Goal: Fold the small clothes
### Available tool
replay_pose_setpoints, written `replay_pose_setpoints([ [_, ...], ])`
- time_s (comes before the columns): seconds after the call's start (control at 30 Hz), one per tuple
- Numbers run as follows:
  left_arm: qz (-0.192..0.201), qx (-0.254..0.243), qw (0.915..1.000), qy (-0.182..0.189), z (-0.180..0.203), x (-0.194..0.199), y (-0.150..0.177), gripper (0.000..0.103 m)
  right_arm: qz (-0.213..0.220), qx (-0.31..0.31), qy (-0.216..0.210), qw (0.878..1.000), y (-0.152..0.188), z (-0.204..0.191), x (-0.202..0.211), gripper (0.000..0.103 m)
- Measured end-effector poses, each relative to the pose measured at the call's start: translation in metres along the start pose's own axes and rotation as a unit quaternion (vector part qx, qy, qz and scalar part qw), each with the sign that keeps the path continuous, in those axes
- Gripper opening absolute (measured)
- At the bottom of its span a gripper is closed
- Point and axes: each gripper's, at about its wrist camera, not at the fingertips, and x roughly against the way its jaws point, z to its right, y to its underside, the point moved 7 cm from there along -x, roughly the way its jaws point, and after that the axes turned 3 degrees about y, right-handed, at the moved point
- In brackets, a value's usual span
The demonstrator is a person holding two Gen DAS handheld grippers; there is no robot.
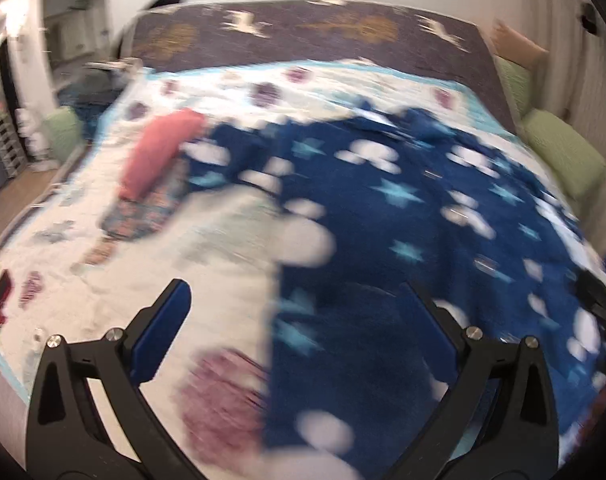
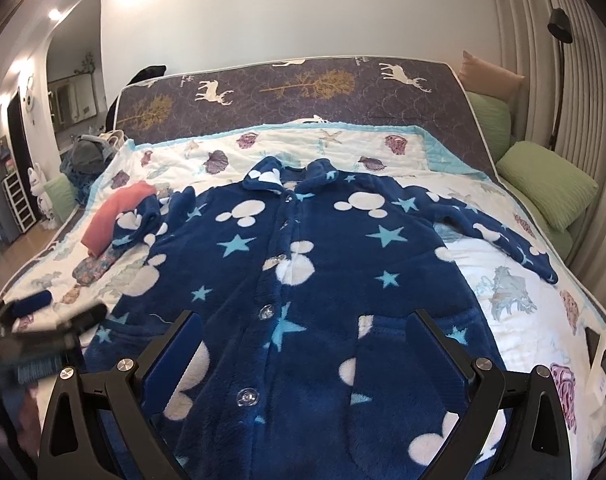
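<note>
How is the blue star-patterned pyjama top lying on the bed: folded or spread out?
Spread out. The pyjama top lies flat, front up and buttoned, collar toward the headboard, one sleeve stretched across the quilt.

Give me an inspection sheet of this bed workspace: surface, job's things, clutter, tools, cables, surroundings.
Surface: bed with a white shell-print quilt, lying flat.
Job's things: blue fleece top with stars and white shapes, spread front up, buttoned, sleeves out to both sides.
Clutter: pink folded garment on a patterned piece by the top's sleeve; white tag at the quilt's edge.
Tools: right tool open, over the top's hem, holding nothing; left tool open, over the top's side edge, its view blurred.
Cables: nothing seen.
Surroundings: patterned mattress stood behind the bed; green cushions; floor lamp; pile of things beside the bed.
</note>
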Motion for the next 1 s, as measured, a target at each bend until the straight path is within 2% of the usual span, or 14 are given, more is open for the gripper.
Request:
replay_pose_setpoints([
  [0.1,0.017,-0.005,0.9980,-0.061,-0.040,-0.031,-0.018,0.099,-0.007,-0.006,0.004,1.000,0.001,0.005,-0.007,0.103],
  [0.17,0.014,-0.019,0.9964,-0.081,-0.056,-0.052,-0.029,0.096,-0.012,-0.012,0.006,1.000,0.001,0.008,-0.013,0.103],
  [0.23,-0.001,-0.033,0.9959,-0.085,-0.068,-0.081,-0.041,0.082,-0.018,-0.017,0.009,1.000,0.001,0.011,-0.019,0.103],
  [0.3,-0.016,-0.036,0.9959,-0.081,-0.075,-0.103,-0.048,0.072,-0.023,-0.020,0.011,0.999,0.000,0.014,-0.026,0.103],
  [0.43,-0.036,-0.056,0.9921,-0.107,-0.087,-0.139,-0.055,0.072,-0.024,-0.025,0.018,0.999,-0.002,0.021,-0.035,0.103],
  [0.57,-0.036,-0.104,0.9900,-0.089,-0.075,-0.156,-0.056,0.075,-0.035,-0.034,0.028,0.998,-0.001,0.032,-0.049,0.103],
  [0.63,-0.035,-0.130,0.9870,-0.089,-0.069,-0.163,-0.059,0.081,-0.044,-0.042,0.030,0.998,0.000,0.037,-0.056,0.103],
  [0.73,-0.048,-0.144,0.9817,-0.115,-0.069,-0.183,-0.064,0.080,-0.056,-0.059,0.026,0.996,0.001,0.043,-0.065,0.103],
  [0.77,-0.057,-0.135,0.9824,-0.116,-0.073,-0.190,-0.065,0.076,-0.058,-0.064,0.024,0.996,0.001,0.045,-0.066,0.103],
  [0.8,-0.065,-0.125,0.9834,-0.115,-0.077,-0.196,-0.067,0.059,-0.058,-0.067,0.022,0.996,0.001,0.047,-0.068,0.103],
  [0.83,-0.080,-0.112,0.9845,-0.109,-0.082,-0.202,-0.068,0.023,-0.058,-0.068,0.023,0.996,0.001,0.048,-0.068,0.103],
  [0.87,-0.103,-0.089,0.9861,-0.096,-0.087,-0.206,-0.068,0.010,-0.057,-0.067,0.025,0.996,0.000,0.050,-0.069,0.103],
  [0.93,-0.116,-0.022,0.9913,-0.057,-0.096,-0.198,-0.076,0.007,-0.052,-0.063,0.030,0.996,-0.003,0.053,-0.068,0.103],
  [1.0,-0.089,0.008,0.9959,-0.015,-0.092,-0.175,-0.090,0.005,-0.042,-0.055,0.035,0.997,-0.010,0.057,-0.067,0.103],
])
